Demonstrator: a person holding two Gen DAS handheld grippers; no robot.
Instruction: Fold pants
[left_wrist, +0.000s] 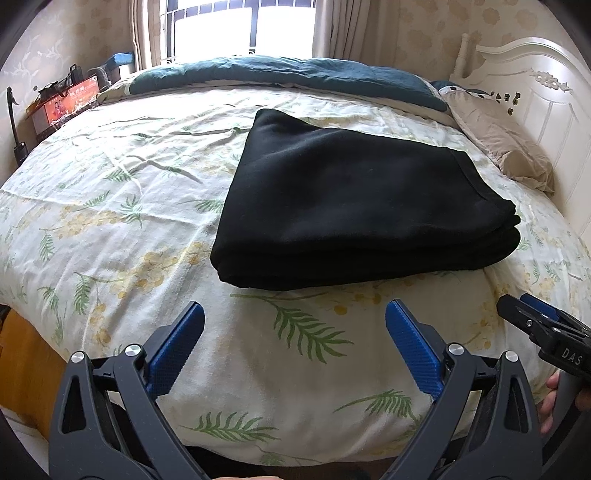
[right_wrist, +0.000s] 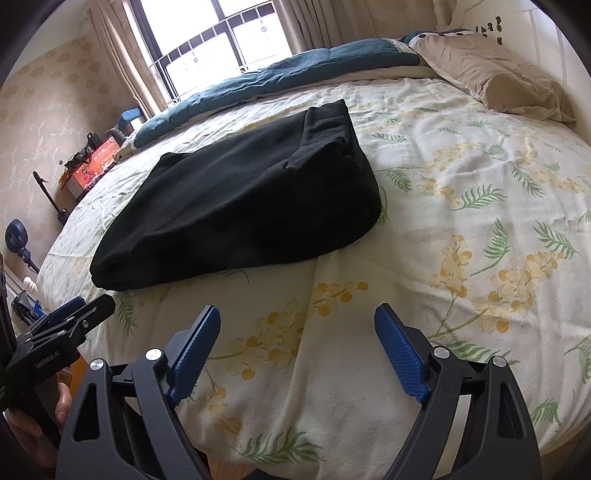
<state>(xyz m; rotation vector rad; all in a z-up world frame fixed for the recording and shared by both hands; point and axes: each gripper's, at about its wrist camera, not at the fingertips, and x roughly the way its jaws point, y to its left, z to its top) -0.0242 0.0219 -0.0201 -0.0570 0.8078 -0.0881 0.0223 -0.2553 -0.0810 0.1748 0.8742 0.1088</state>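
The black pants (left_wrist: 351, 199) lie folded in a thick flat stack on the bed; they also show in the right wrist view (right_wrist: 240, 206). My left gripper (left_wrist: 294, 312) is open and empty, held over the bed's near edge a short way in front of the stack. My right gripper (right_wrist: 297, 315) is open and empty, to the right of the left one and apart from the pants. Each gripper shows at the edge of the other's view: the right one (left_wrist: 532, 314), the left one (right_wrist: 85, 310).
The bed has a leaf-print cover (left_wrist: 129, 221), a teal blanket (left_wrist: 280, 74) at the far side, and a beige pillow (left_wrist: 509, 147) by the white headboard (left_wrist: 546, 85). A cluttered side table (left_wrist: 62, 103) stands at the far left under the window.
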